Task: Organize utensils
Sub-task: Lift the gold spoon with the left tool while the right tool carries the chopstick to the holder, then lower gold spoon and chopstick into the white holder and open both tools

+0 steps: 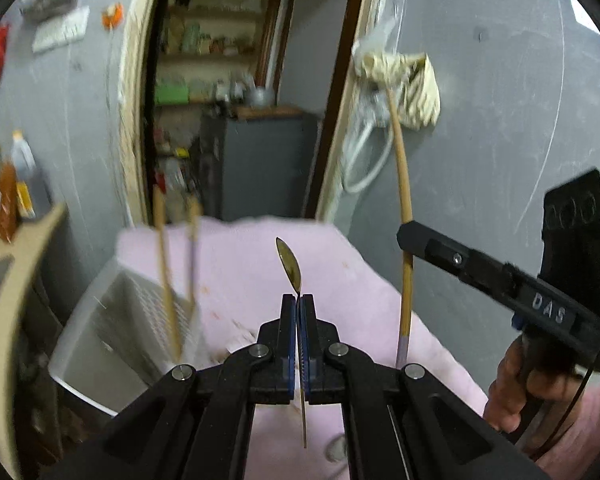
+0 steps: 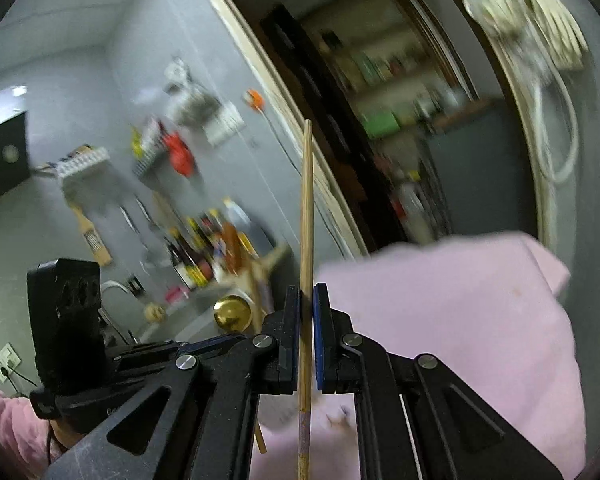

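My left gripper (image 1: 299, 298) is shut on a gold spoon (image 1: 289, 261), bowl pointing up and away, handle running back between the jaws. It hangs above a pink cloth (image 1: 240, 256). My right gripper (image 2: 307, 290) is shut on a wooden chopstick (image 2: 307, 200) that stands upright; the same chopstick (image 1: 404, 208) and gripper (image 1: 410, 240) show at the right of the left wrist view. The spoon's bowl (image 2: 231, 312) shows left of the right gripper. Two more chopsticks (image 1: 176, 264) stand in a white slotted holder (image 1: 132, 320) at the left.
An open doorway (image 1: 240, 100) with pantry shelves and a grey cabinet lies behind the table. Bottles (image 1: 8, 184) stand at the far left beside a wooden board edge (image 1: 16, 280). A mop head (image 1: 404, 84) hangs on the grey wall.
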A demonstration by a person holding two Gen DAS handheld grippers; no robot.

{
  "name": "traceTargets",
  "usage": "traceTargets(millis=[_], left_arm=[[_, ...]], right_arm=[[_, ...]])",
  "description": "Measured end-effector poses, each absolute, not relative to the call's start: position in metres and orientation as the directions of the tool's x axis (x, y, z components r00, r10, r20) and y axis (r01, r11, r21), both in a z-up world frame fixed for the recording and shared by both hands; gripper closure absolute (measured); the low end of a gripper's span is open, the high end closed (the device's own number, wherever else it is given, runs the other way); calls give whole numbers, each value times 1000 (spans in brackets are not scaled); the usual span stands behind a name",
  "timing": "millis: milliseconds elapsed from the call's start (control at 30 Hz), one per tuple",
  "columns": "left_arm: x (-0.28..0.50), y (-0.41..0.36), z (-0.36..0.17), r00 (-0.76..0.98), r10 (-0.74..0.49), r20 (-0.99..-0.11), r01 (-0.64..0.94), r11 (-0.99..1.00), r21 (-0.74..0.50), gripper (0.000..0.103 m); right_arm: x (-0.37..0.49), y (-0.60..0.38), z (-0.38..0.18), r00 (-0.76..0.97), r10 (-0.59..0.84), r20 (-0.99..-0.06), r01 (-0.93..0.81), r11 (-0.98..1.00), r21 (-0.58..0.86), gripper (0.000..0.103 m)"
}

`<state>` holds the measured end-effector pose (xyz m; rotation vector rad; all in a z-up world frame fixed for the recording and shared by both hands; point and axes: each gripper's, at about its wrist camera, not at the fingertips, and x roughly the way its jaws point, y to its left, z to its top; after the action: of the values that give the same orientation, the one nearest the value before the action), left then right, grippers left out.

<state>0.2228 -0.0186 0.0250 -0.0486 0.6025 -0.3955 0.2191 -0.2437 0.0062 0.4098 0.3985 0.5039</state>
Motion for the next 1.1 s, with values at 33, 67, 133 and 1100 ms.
traceTargets(millis=[33,67,133,1100], left_arm=[[223,-12,36,768,-366,-525,343,928,-146,101],[223,-7,44,780,-359,-512,338,931,-139,101],[227,4,60,809,-336,-483,320,940,-118,101],[236,82,-8,917,-166,-364,130,984,-122,100]], right_arm=[[219,-239,14,812,537,-230,-397,795,458,97],[220,-234,23,817,541,-198,-415,791,449,97],[222,-222,37,823,547,-150,-443,785,432,97],[288,-105,-24,752,641,-151,-553,739,384,97]])
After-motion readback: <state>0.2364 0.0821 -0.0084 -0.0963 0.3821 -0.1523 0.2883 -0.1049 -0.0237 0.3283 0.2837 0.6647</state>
